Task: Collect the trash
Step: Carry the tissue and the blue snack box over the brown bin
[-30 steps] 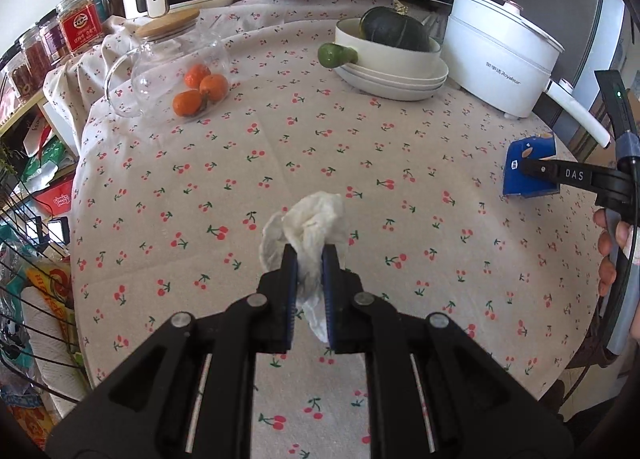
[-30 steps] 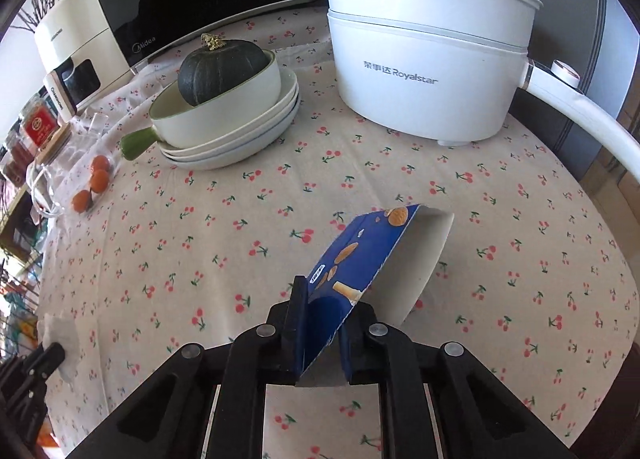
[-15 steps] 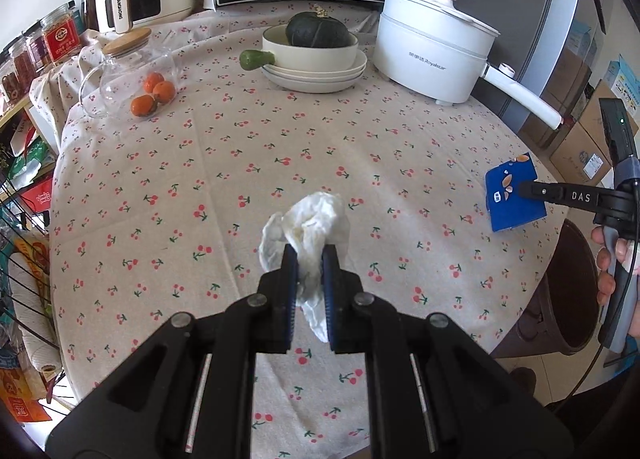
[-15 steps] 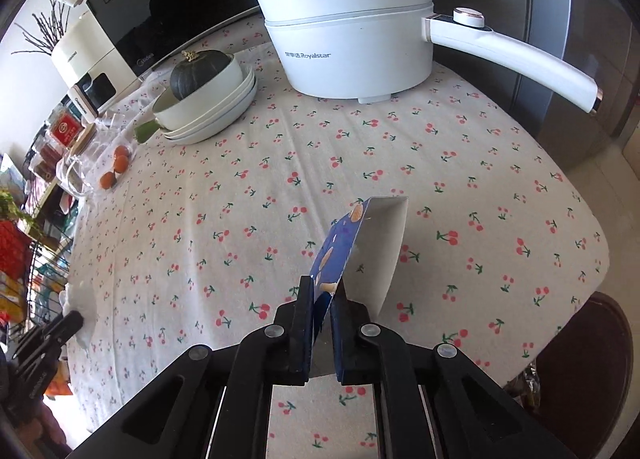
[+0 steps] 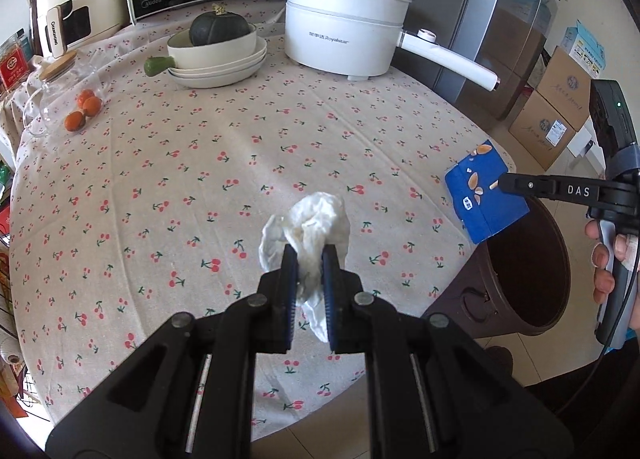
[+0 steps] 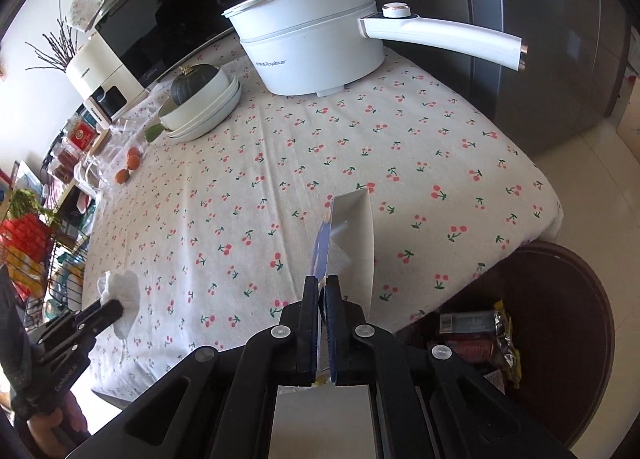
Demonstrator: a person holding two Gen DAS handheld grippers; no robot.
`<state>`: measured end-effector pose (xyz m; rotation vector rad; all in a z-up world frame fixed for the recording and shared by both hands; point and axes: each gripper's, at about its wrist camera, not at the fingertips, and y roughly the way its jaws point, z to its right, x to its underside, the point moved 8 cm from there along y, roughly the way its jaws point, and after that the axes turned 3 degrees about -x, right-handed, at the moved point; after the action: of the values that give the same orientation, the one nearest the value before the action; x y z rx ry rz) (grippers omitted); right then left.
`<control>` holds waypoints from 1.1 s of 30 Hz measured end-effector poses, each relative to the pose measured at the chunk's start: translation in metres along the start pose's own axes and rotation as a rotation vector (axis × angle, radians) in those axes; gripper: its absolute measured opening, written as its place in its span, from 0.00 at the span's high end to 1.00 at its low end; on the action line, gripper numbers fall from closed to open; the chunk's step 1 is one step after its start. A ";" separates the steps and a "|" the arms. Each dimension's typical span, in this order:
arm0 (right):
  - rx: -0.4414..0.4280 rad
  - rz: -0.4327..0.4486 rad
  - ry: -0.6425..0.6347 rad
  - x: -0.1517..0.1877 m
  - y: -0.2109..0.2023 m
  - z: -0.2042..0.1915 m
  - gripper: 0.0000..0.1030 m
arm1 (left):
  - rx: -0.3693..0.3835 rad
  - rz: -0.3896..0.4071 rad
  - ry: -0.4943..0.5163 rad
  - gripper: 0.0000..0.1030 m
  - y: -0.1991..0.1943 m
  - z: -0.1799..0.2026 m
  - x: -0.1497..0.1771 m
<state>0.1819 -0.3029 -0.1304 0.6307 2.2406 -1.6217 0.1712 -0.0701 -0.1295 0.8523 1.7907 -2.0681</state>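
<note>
Above the near right edge of the table, a flattened blue snack box (image 5: pixel 484 195) is pinched between the narrowed fingers of the right gripper (image 6: pixel 321 295), which holds it by its lower end so the box stands upright on edge. It hangs over the tablecloth (image 5: pixel 248 147), close to the rim of a brown trash bin (image 5: pixel 532 267) standing on the floor just beside the table. Cans and wrappers already lie inside the bin.

Nearer the middle of the table, the left gripper (image 5: pixel 306 263) is clamped on a crumpled white tissue (image 5: pixel 308 223), lifted clear of the cloth.

Both pieces of trash seem ready to drop. To do this well, the right gripper should probably carry the box fully past the table edge until it sits over the bin's open mouth, then spread its fingers. A tall flat box could catch on the rim and tip outside, so centring it matters. The tissue is light and may cling to a pad, so it should be brought low over the bin before release.

Farther back stand 1 white electric pot (image 5: pixel 344 43), stacked bowls holding a dark squash (image 5: pixel 218 29), and a glass jar of oranges (image 5: pixel 80 111), all well apart from the work.
</note>
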 end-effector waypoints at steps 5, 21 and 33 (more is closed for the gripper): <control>-0.024 0.025 0.052 -0.004 -0.009 0.019 0.96 | 0.028 -0.013 0.017 0.87 0.009 0.020 -0.002; 0.128 0.013 0.053 -0.023 0.029 0.061 0.29 | 0.062 -0.035 0.013 0.87 0.026 0.037 -0.014; 0.271 -0.098 -0.121 -0.002 0.058 0.038 0.23 | 0.063 -0.034 0.015 0.87 0.022 0.032 -0.012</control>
<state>0.2131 -0.3238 -0.1892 0.4780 2.0120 -1.9766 0.1849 -0.1078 -0.1381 0.8617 1.7680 -2.1553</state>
